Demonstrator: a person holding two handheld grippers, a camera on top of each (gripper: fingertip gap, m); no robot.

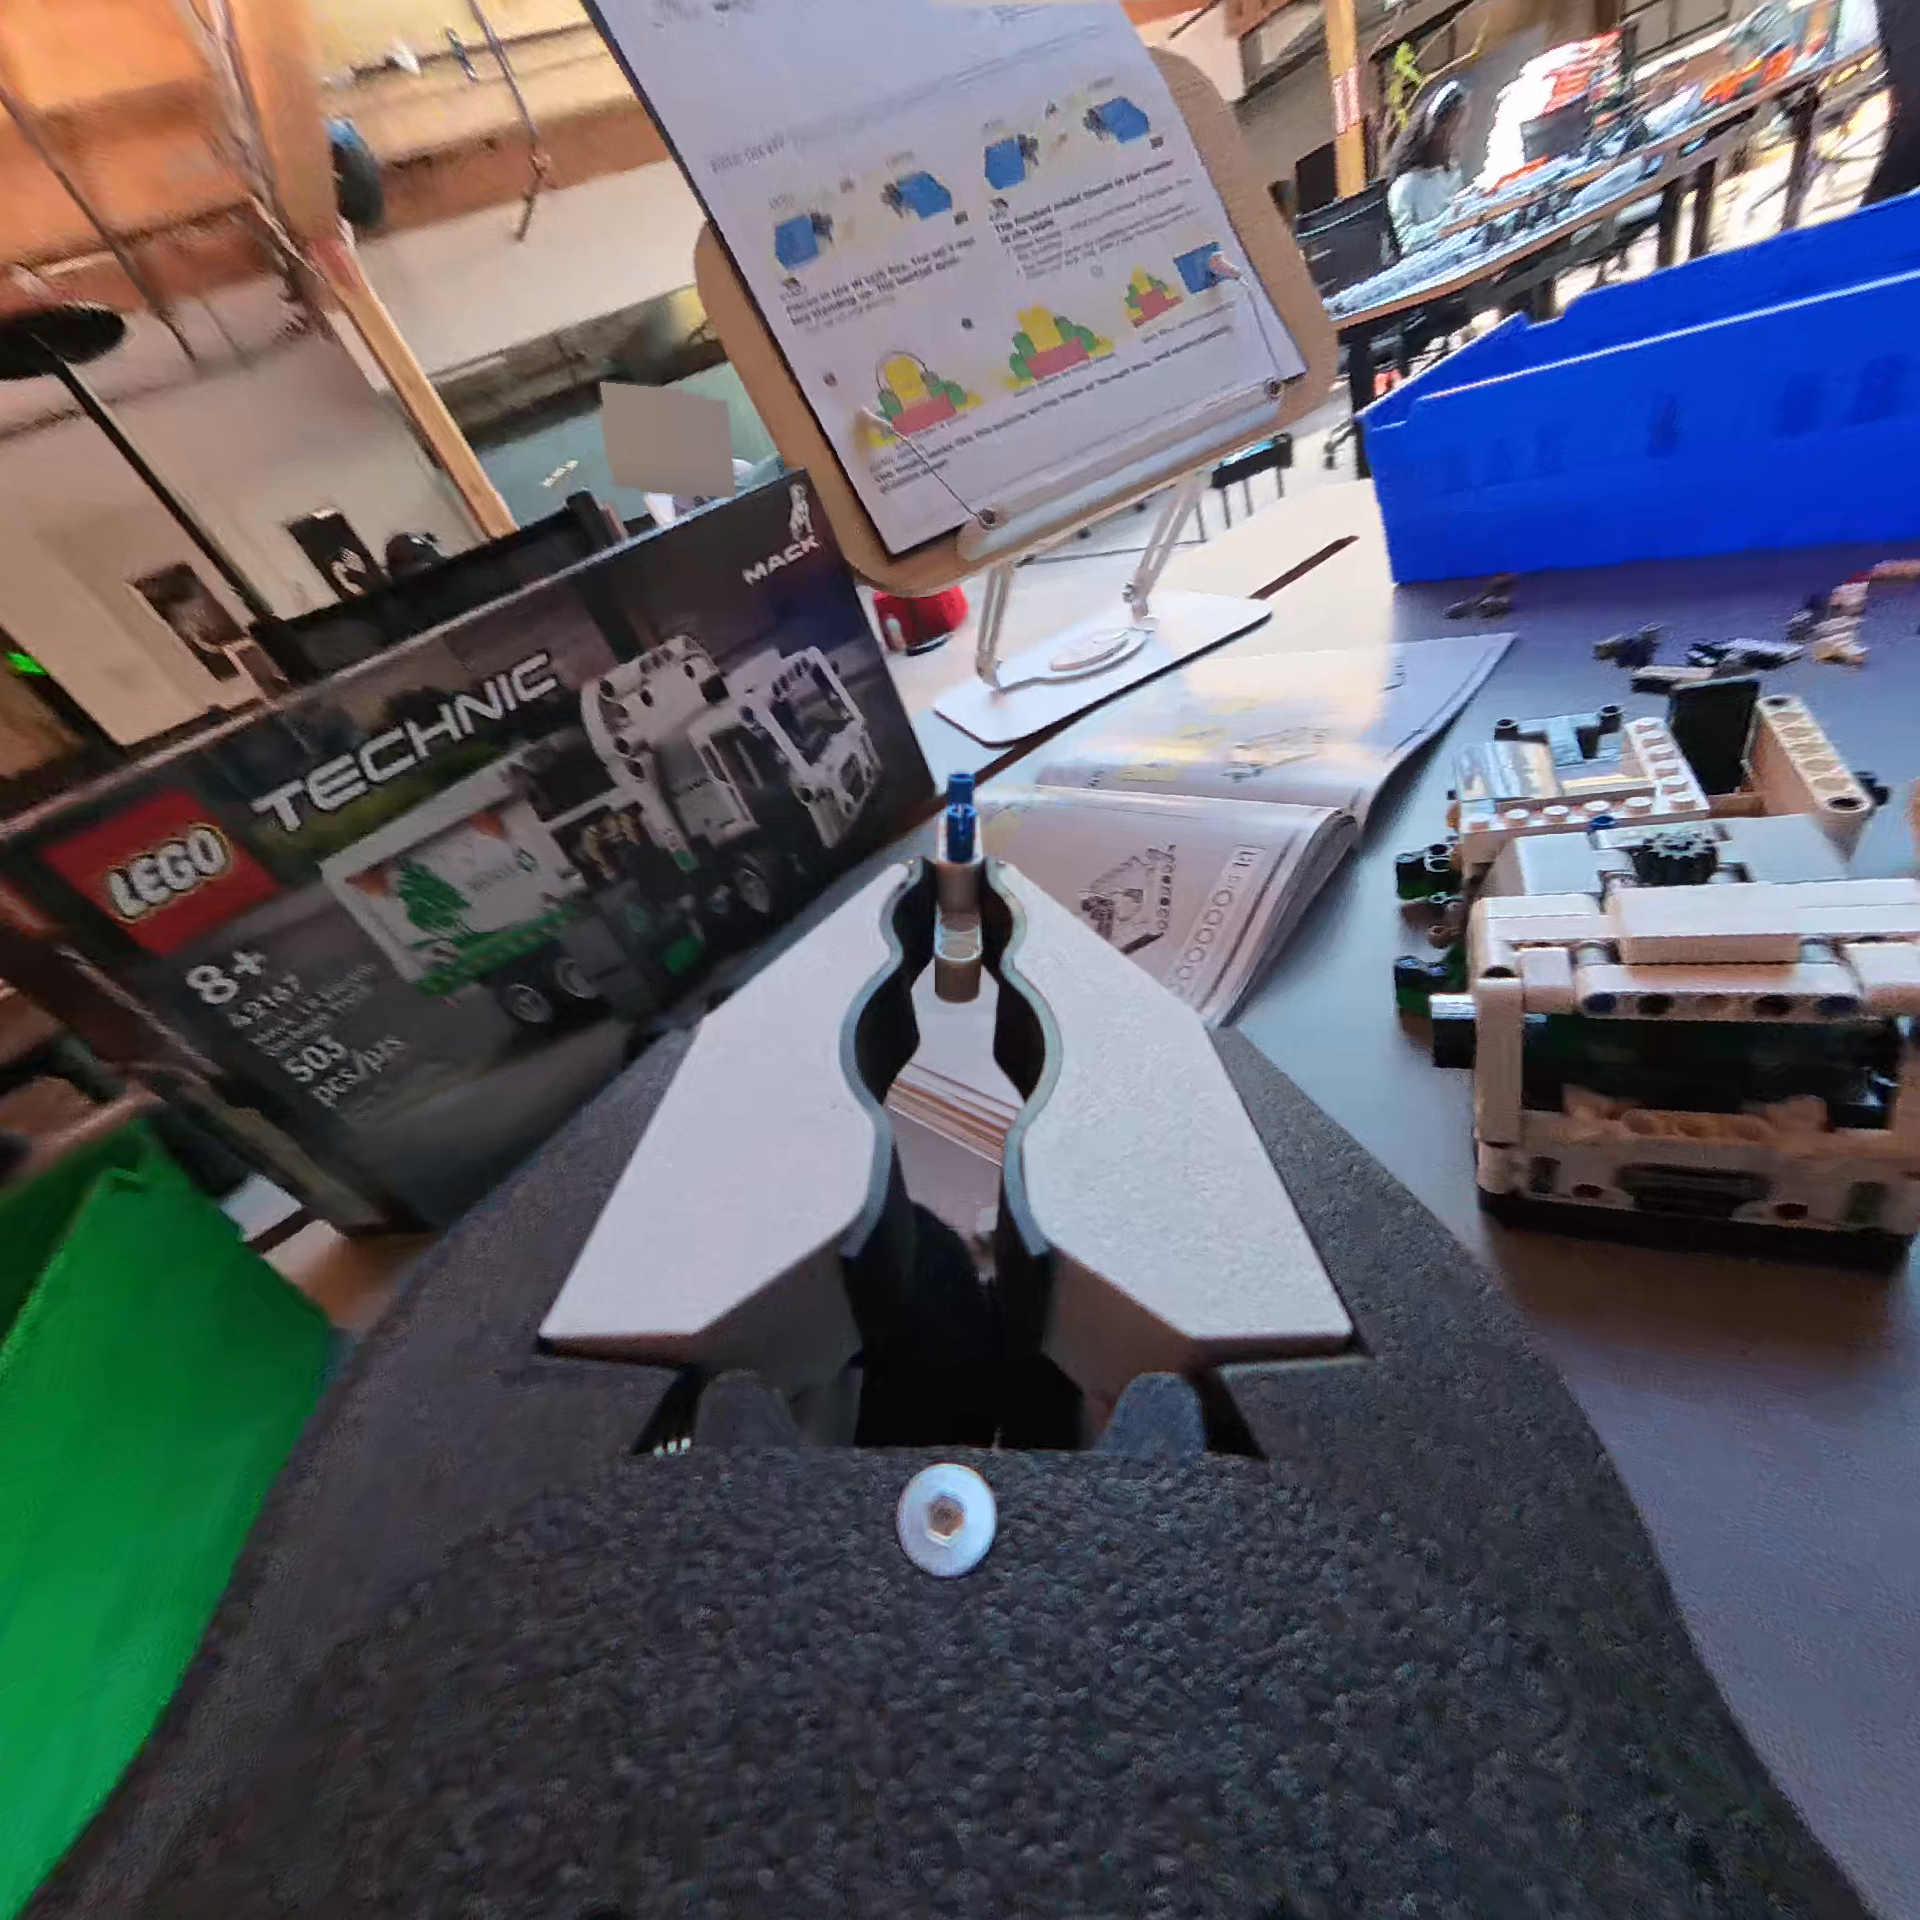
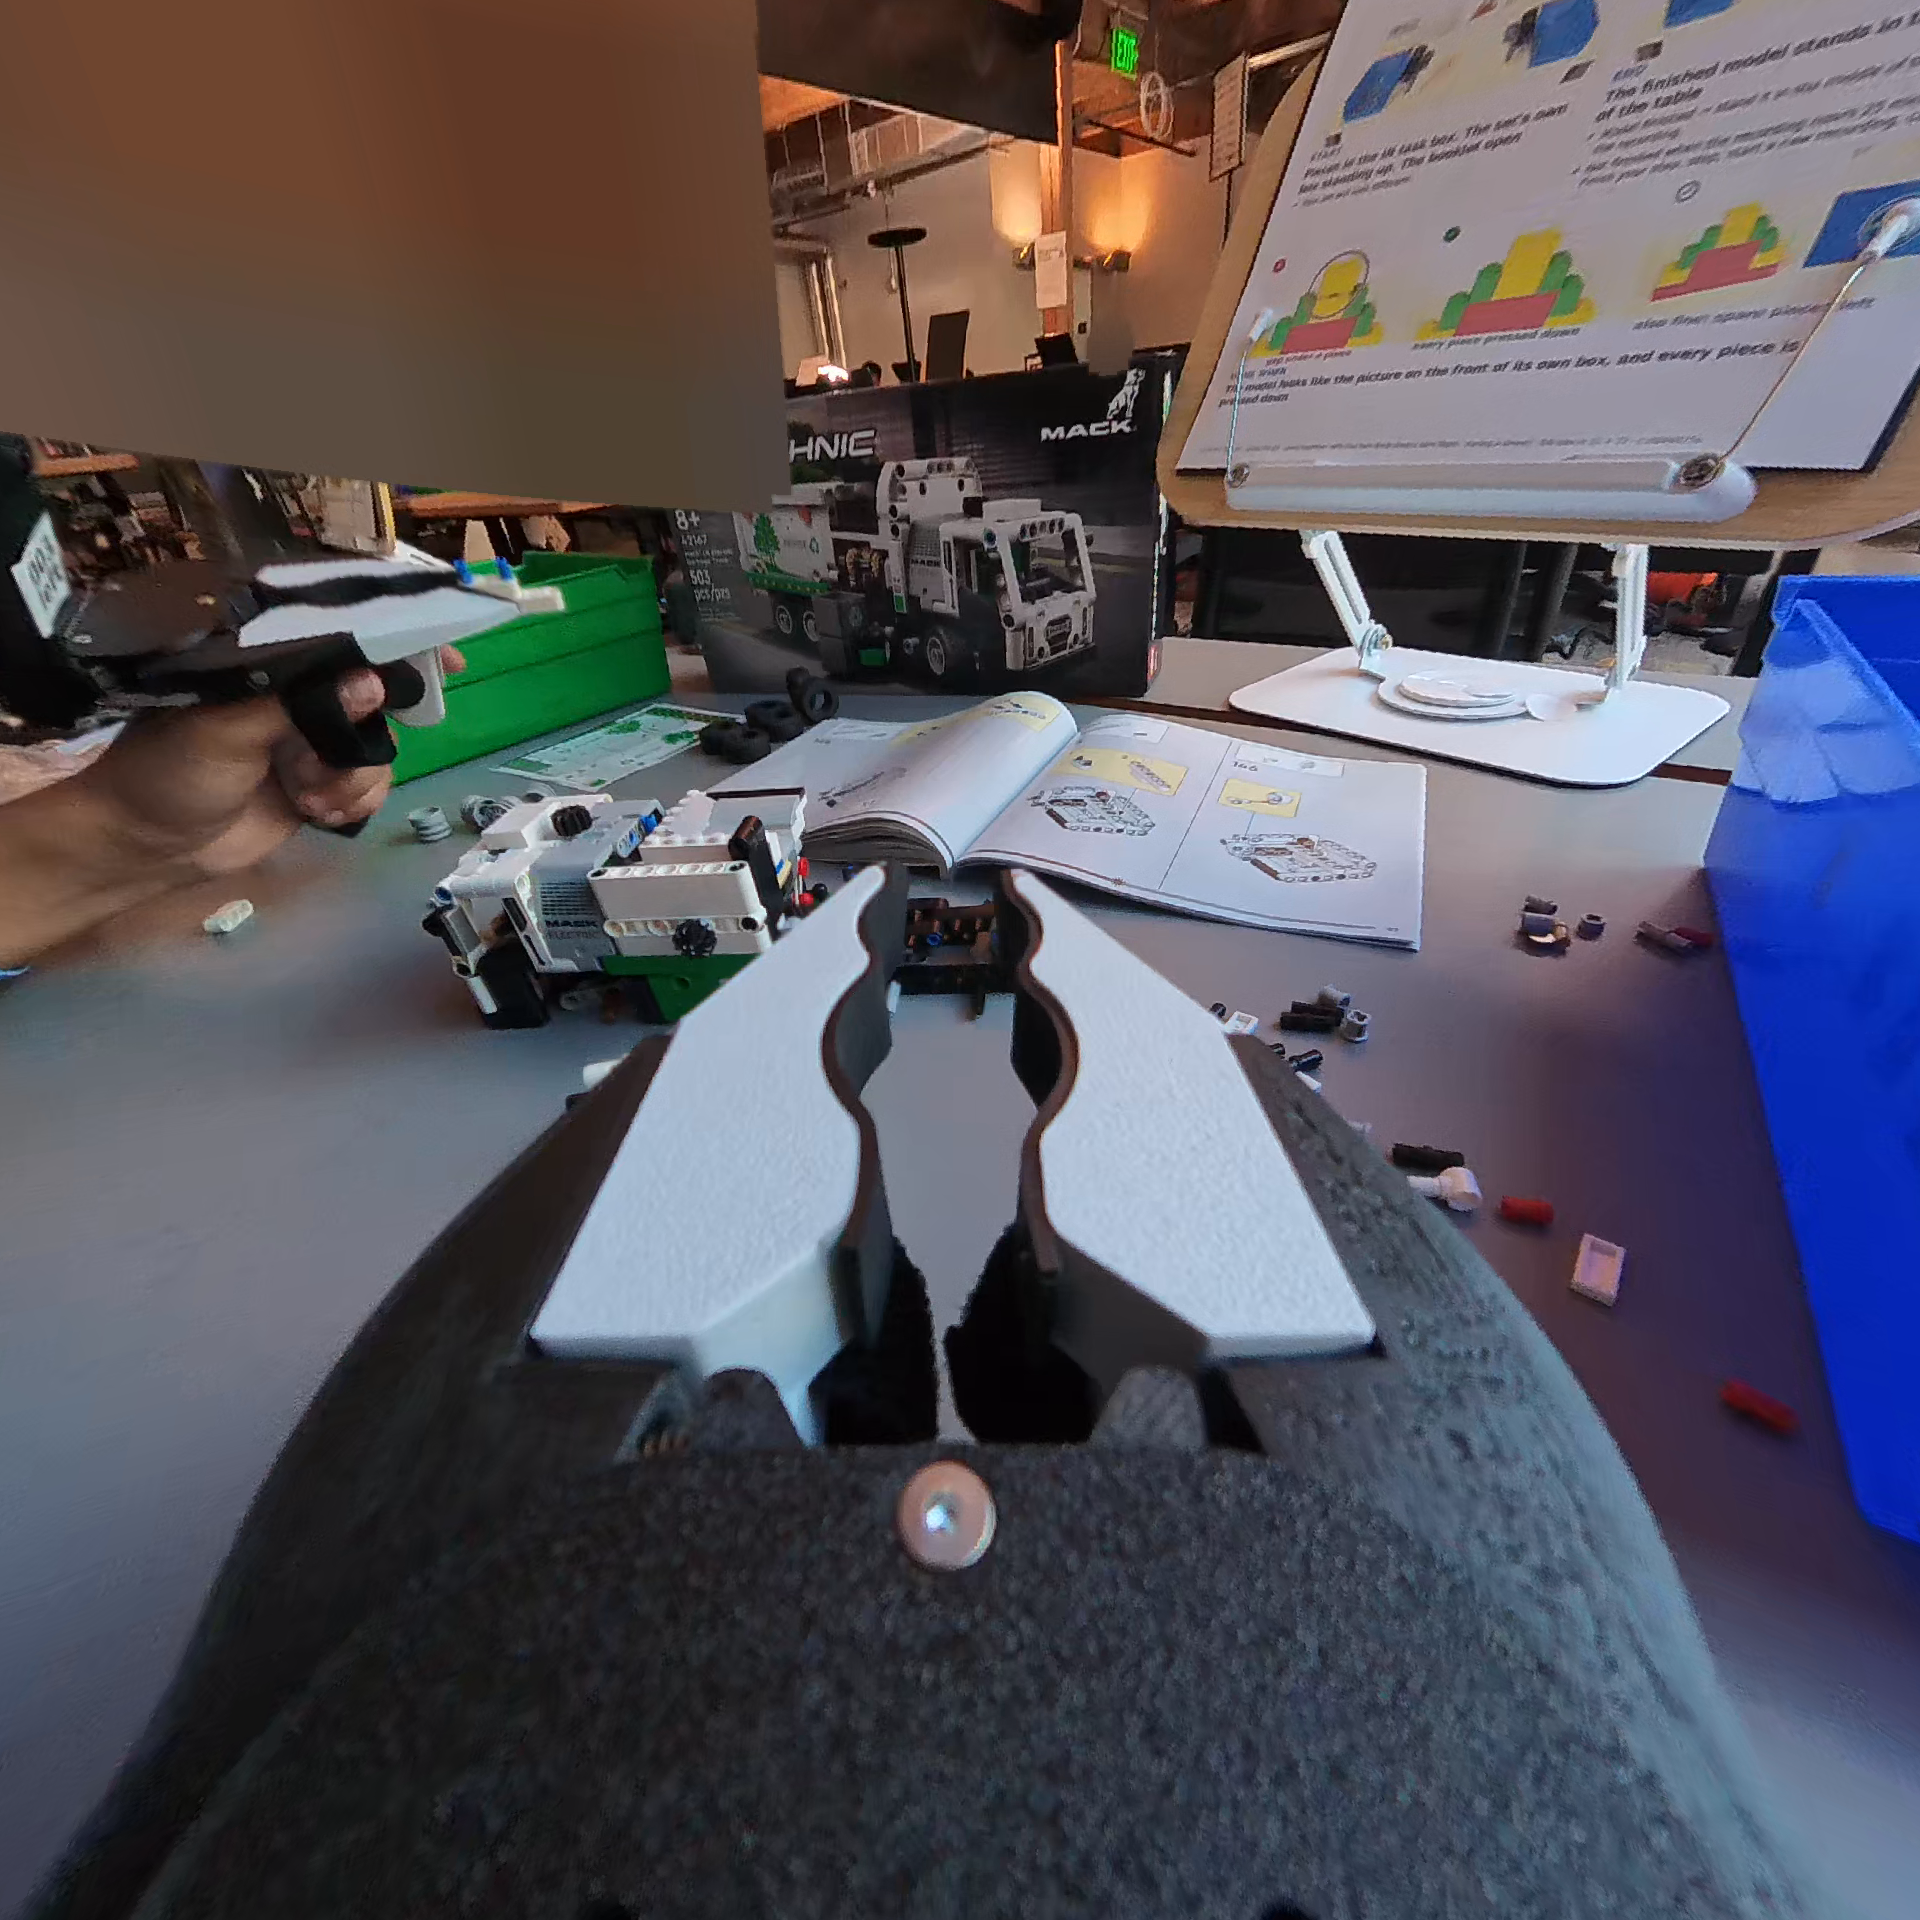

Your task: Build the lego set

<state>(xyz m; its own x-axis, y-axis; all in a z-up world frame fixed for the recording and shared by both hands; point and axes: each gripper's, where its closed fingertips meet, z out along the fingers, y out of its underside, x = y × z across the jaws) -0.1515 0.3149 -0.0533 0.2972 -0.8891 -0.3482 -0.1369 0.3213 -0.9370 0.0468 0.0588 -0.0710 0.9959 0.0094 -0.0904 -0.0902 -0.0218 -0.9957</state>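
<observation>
My left gripper [image 1: 956, 873] is shut on a small white beam [image 1: 957, 940] with a blue pin [image 1: 958, 816] sticking out past the fingertips. It is held in the air, left of the partly built white truck model [image 1: 1662, 987]. The right wrist view shows this gripper at far left [image 2: 509, 603], in a person's hand [image 2: 208, 800]. My right gripper [image 2: 948, 904] is open and empty. It is low over the grey table, just in front of the truck model [image 2: 623, 904], whose dark rear part shows between the fingertips.
An open instruction booklet [image 2: 1143, 821] lies behind the model. The set's box [image 2: 935, 551] and a sheet stand [image 2: 1486, 717] are at the back. A blue bin [image 2: 1829, 935] stands right, a green bin [image 2: 540, 665] left. Tyres [image 2: 769, 717] and loose small pieces [image 2: 1320, 1013] lie on the table. There is about 35 cm between the tips of the two grippers.
</observation>
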